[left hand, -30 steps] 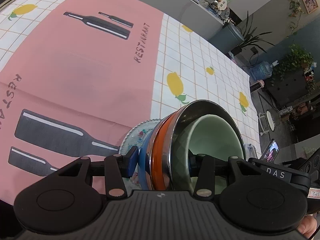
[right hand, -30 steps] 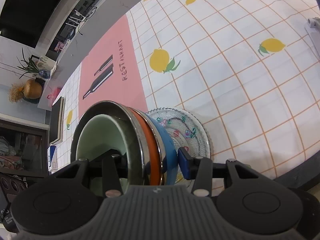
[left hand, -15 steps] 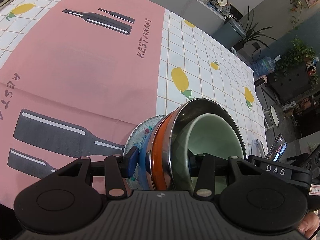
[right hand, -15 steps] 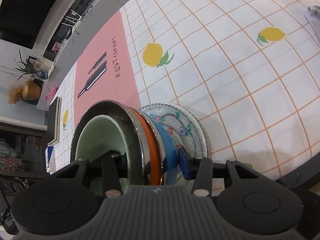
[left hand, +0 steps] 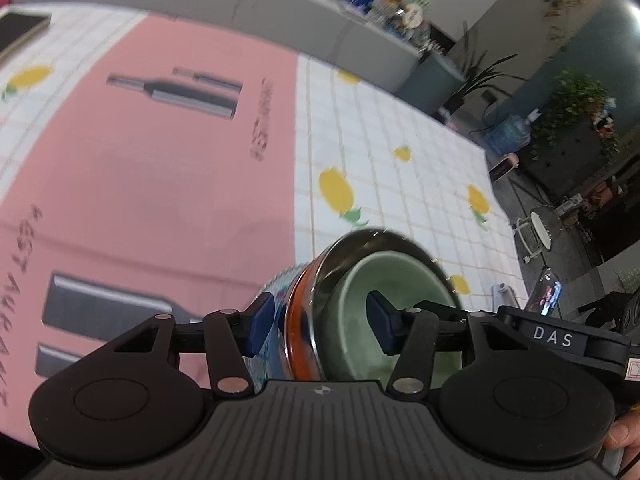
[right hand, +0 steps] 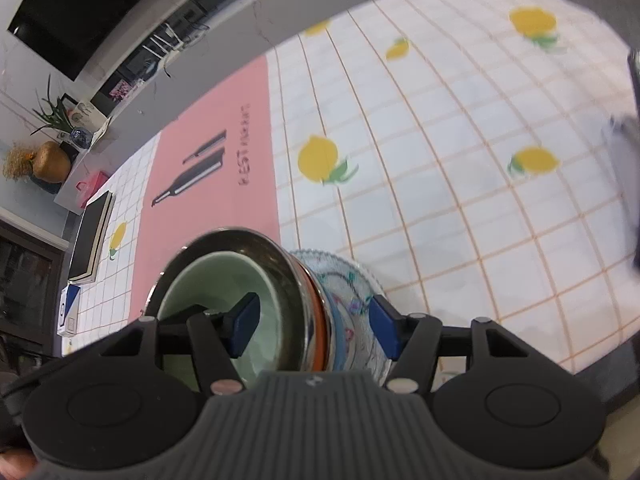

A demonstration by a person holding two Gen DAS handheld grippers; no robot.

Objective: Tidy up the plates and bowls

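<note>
Both views bright, evenly lit. Motion blur smears the tablecloth [left hand: 384, 148] print; heaviest toward its far edge. Fisheye bends the grid lines, corners vignette black. Steel bowl [right hand: 288, 276] rim shows glare streaks.

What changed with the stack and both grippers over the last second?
Both grippers let go: the left gripper and right gripper jaws have just been opening, and their pads now stand off the stack's rims, which remain between them. The green bowl, steel bowl and glass plate stay nested on the table.

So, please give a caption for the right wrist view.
Right tool open astride stacked bowls on a glass plate.
</note>
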